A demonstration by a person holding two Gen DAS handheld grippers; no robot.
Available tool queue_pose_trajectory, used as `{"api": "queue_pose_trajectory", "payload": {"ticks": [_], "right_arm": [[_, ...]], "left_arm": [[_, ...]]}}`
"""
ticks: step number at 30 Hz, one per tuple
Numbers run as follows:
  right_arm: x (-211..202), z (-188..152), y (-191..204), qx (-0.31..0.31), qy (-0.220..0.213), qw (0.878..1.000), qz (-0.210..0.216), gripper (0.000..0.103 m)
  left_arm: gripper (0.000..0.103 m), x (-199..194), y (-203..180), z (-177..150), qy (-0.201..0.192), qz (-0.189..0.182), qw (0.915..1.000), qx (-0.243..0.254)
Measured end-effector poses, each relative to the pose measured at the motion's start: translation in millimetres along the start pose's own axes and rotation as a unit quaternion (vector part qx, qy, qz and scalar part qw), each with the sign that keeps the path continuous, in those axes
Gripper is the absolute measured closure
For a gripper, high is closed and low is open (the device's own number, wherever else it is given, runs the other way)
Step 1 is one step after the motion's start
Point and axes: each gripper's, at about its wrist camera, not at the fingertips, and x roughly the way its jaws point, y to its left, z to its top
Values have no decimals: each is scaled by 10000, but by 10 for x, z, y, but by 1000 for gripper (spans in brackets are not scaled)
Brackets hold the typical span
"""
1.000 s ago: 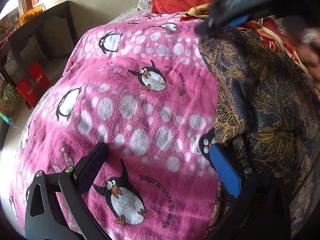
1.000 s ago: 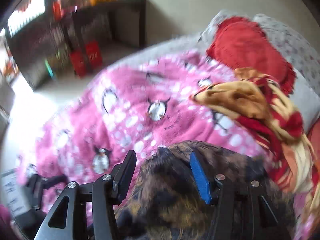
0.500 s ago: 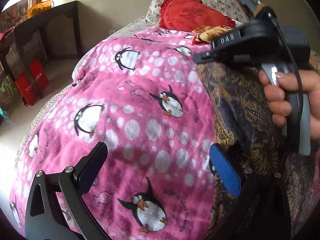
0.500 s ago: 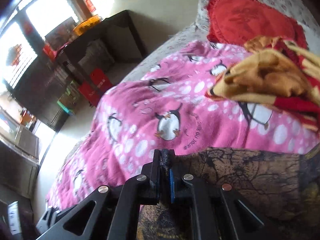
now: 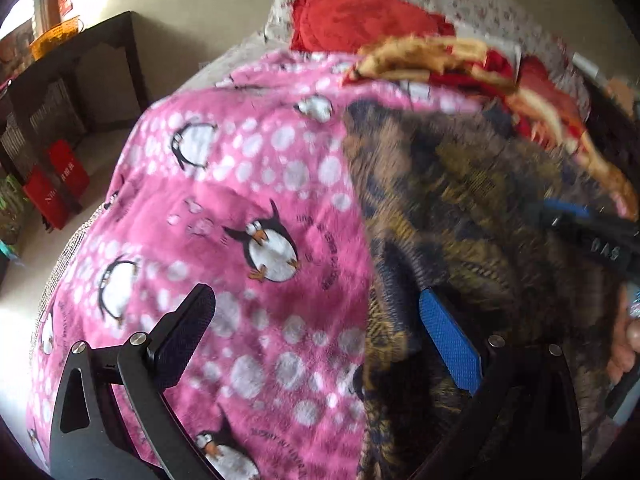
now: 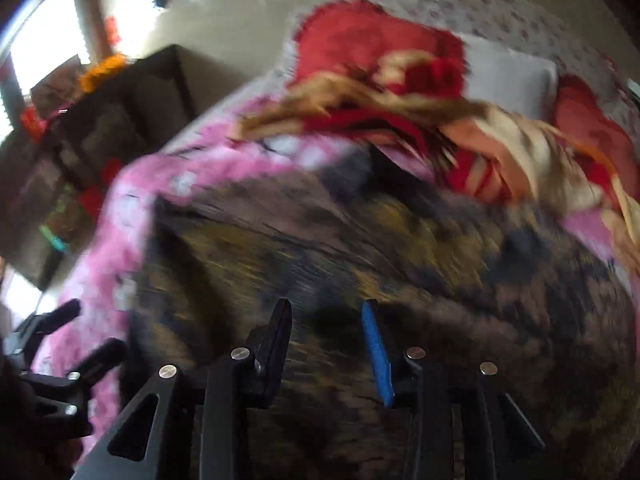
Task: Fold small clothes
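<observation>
A dark navy and gold patterned cloth (image 5: 472,208) lies on the pink penguin blanket (image 5: 256,200), on its right half. My left gripper (image 5: 316,320) is open and empty, low over the cloth's left edge, its blue pad over the cloth. My right gripper (image 6: 326,320) is open with a narrow gap, just above the middle of the same cloth (image 6: 400,248); that view is blurred. The right gripper also shows at the right edge of the left wrist view (image 5: 592,236).
A crumpled red and yellow cloth (image 5: 460,64) lies at the far end of the blanket, by a red cushion (image 5: 352,16). A dark table (image 5: 72,76) with red bags (image 5: 56,184) stands on the floor to the left.
My right gripper was shut on the patterned cloth's far corner half a second ago; it has let go, opened, and pulled back over the cloth. The left gripper stayed open.
</observation>
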Motion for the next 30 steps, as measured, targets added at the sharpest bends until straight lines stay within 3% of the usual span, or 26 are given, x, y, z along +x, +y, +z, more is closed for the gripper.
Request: {"api": "queue_pose_trajectory", "payload": {"ticks": [2, 4, 9, 14, 18, 19, 21, 25, 27, 30], "right_arm": [[19, -26, -58, 31, -220, 9998, -5, 72], [-13, 8, -40, 31, -240, 9996, -137, 72], [-426, -139, -195, 202, -393, 9989, -168, 69], [-894, -606, -744, 372, -557, 9905, -1198, 65], [-981, -956, -1399, 1229, -364, 9758, -1771, 64], [-935, -1021, -1518, 1394, -237, 9739, -1778, 64], [-786, -1139, -1720, 1672, 101, 9773, -1301, 64], [-1217, -1133, -1923, 1874, -354, 9777, -876, 63], [-1427, -1161, -2217, 2289, -642, 9660, -1018, 52], [-1537, -1145, -2772, 2852, -569, 9463, -1411, 49]], "left_arm": [[1, 160, -64, -39, 215, 257, 9993, 185], [1, 150, -96, -58, 158, 347, 9988, 296], [1, -128, -83, -52, -16, 243, 9995, 187], [1, -488, -225, -10, -421, -16, 9989, 207], [1, -560, -557, 0, -421, -330, 9979, 358], [1, -508, -659, -5, -289, -388, 9979, 432], [1, -383, -833, -45, -63, -482, 9971, 594], [1, -258, -1062, -229, 130, -402, 9943, 975], [1, -198, -1137, -285, 199, -390, 9931, 1091], [1, -135, -1182, -330, 289, -377, 9927, 1109]]}}
